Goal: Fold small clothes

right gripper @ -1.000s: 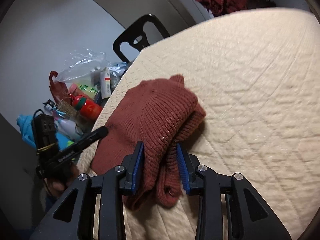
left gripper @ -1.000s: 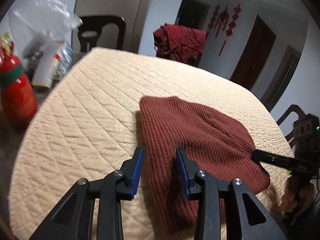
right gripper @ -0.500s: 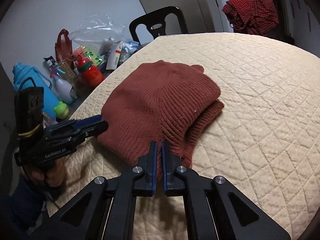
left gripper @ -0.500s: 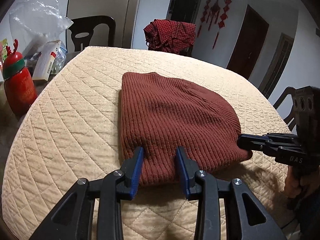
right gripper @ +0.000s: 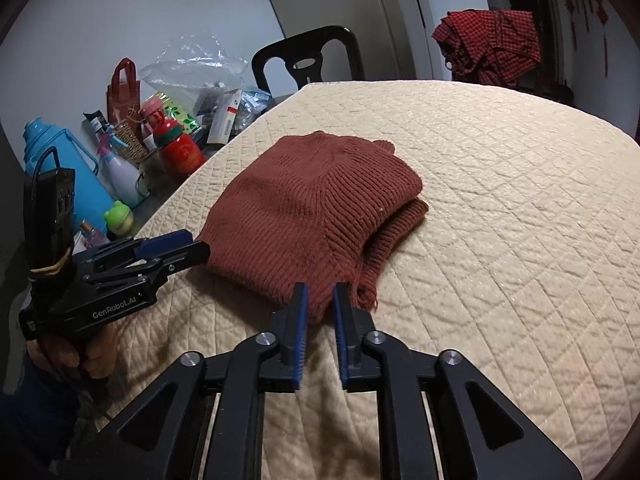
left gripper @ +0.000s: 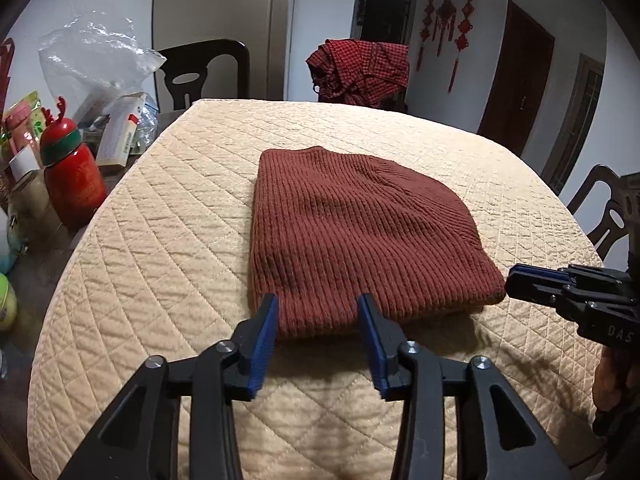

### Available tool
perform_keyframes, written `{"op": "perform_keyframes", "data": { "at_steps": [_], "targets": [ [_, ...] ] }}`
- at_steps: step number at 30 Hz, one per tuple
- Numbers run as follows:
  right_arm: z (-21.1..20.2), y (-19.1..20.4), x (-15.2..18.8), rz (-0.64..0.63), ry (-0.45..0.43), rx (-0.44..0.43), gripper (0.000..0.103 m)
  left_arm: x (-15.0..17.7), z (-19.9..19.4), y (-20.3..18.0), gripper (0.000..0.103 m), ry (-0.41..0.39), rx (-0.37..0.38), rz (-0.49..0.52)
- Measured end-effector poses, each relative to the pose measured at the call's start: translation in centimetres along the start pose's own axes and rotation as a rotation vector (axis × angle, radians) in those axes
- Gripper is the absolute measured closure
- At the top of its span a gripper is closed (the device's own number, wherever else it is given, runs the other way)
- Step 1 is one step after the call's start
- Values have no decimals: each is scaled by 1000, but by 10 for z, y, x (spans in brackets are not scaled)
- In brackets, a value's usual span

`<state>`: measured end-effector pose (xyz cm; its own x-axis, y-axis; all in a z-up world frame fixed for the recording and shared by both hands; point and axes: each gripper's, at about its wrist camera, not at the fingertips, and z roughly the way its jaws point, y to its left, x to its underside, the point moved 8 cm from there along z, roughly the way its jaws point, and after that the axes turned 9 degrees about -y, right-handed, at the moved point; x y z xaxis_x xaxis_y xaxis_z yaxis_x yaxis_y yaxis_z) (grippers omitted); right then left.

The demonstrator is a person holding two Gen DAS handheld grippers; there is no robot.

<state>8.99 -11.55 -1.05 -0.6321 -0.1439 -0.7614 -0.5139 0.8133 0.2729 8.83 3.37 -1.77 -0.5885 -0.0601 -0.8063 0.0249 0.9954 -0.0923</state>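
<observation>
A rust-brown knit garment [left gripper: 352, 232] lies folded flat on the cream quilted table [left gripper: 168, 248]; it also shows in the right wrist view [right gripper: 316, 216]. My left gripper [left gripper: 318, 312] is open, its blue pads straddling the garment's near edge, just above the cloth. My right gripper [right gripper: 319, 300] is slightly open at the garment's near corner, not clamping the cloth; in the left wrist view [left gripper: 520, 280] it sits at the garment's right corner. The left gripper also shows in the right wrist view [right gripper: 188, 246], by the garment's left edge.
A red bottle [left gripper: 74, 176], boxes and a plastic bag [left gripper: 92, 56] crowd the table's left side, with a blue jug [right gripper: 64, 172]. Dark chairs [left gripper: 204, 68] stand around. A red checked cloth [left gripper: 360, 70] hangs on a far chair.
The garment has been folded and laid flat on the table. My right gripper, shut on its corner half a second ago, has opened slightly and let go. Both grippers have drawn back a little.
</observation>
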Motion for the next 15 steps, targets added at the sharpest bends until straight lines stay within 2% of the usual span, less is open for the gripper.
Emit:
{"op": "perform_keyframes", "data": {
  "at_steps": [7, 8, 9, 10, 11, 15],
  "targets": [
    [-1, 3, 13, -40, 17, 54, 84, 9, -6, 1, 49, 8, -37, 13],
    [0, 2, 14, -44, 20, 61, 79, 11, -7, 2, 47, 10, -41, 12],
    [0, 1, 15, -47, 23, 69, 68, 13, -7, 4, 46, 13, -47, 9],
    [0, 0, 17, -48, 25, 77, 63, 15, -6, 6, 44, 16, -53, 7],
    [1, 0, 18, -49, 27, 84, 60, 17, -6, 8, 44, 21, -63, 8],
    [6, -3, 28, -84, 58, 141, 60, 27, 0, 15, 43, 57, -90, 8]
  ]
}}
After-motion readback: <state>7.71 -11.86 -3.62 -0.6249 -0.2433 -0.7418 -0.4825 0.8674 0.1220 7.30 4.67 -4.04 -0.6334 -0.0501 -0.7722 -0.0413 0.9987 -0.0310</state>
